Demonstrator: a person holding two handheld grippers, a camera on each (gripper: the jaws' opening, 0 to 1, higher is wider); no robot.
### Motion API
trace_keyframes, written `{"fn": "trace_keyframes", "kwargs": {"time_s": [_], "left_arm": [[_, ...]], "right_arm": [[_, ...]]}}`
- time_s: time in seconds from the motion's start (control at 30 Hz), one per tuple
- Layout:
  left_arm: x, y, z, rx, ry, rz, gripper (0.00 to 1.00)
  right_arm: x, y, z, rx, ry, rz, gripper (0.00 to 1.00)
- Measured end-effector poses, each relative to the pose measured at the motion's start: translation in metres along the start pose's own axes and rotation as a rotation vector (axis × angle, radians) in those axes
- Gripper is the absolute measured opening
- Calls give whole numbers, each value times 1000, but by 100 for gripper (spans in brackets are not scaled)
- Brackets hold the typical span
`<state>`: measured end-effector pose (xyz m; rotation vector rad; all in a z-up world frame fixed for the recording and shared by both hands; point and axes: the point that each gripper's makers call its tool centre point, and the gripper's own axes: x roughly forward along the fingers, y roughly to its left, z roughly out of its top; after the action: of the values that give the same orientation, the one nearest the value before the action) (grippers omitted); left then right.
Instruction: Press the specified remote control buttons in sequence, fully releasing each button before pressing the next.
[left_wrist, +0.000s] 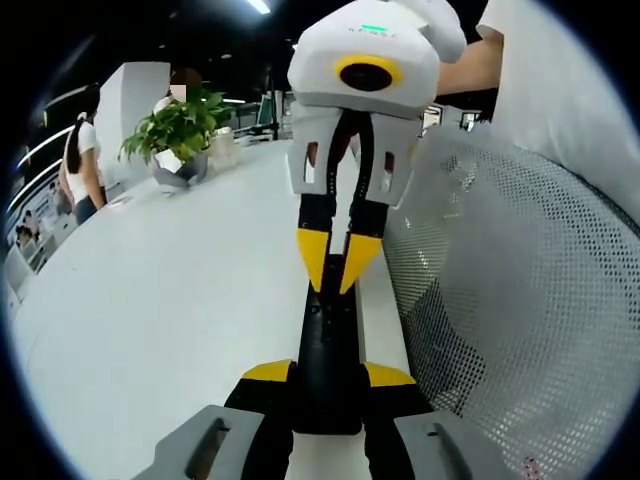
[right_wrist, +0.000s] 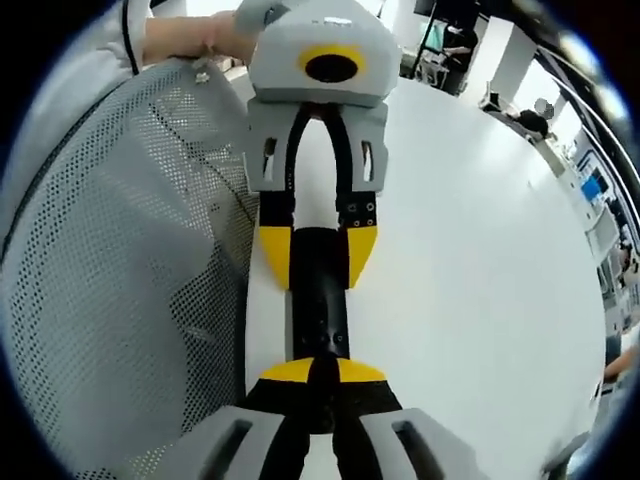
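A slim black remote control (left_wrist: 328, 345) lies lengthwise between the two grippers, which face each other over a white table (left_wrist: 170, 310). My left gripper (left_wrist: 328, 372) is shut on the near end of the remote, one yellow tip on each side. In the right gripper view the left gripper (right_wrist: 318, 255) clamps the far end of the remote (right_wrist: 318, 300). My right gripper (right_wrist: 322, 372) is shut, its yellow tips together and resting on the remote's upper face. In the left gripper view the right gripper (left_wrist: 336, 268) points down onto the remote's far part.
A white perforated mesh panel (left_wrist: 500, 280) runs close along one side of the remote, also the mesh (right_wrist: 120, 260). A person's arm (left_wrist: 470, 65) holds the right gripper. A potted plant (left_wrist: 180, 130) stands far back on the table, with a person (left_wrist: 82, 165) beyond.
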<state>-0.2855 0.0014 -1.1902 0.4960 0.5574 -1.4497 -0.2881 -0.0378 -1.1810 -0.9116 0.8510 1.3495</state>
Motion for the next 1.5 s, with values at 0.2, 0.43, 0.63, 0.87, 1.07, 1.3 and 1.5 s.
{"fn": "trace_keyframes", "kwargs": {"time_s": [0.2,0.43,0.63,0.87,1.07,1.3,1.5], "left_arm": [[0,0,0,0,-1,-1,24],[-1,-1,0,0,-1,-1,24],[-1,0,0,0,0,-1,24],[0,0,0,0,-1,-2,24],[-1,0,0,-1,-1,-2,24],[-2,-1,1,-20,-7,-3,24],[-2,-1,0,-15,-7,-2,25]], "right_arm": [[0,0,2,3,-16,-15,0],[0,2,4,-8,-19,-13,0],[2,2,3,-25,6,0,0],[4,0,2,21,49,41,0],[2,1,1,12,13,25,0],[-1,0,2,170,-37,84,0],[-1,2,-3,172,-33,49,0]]}}
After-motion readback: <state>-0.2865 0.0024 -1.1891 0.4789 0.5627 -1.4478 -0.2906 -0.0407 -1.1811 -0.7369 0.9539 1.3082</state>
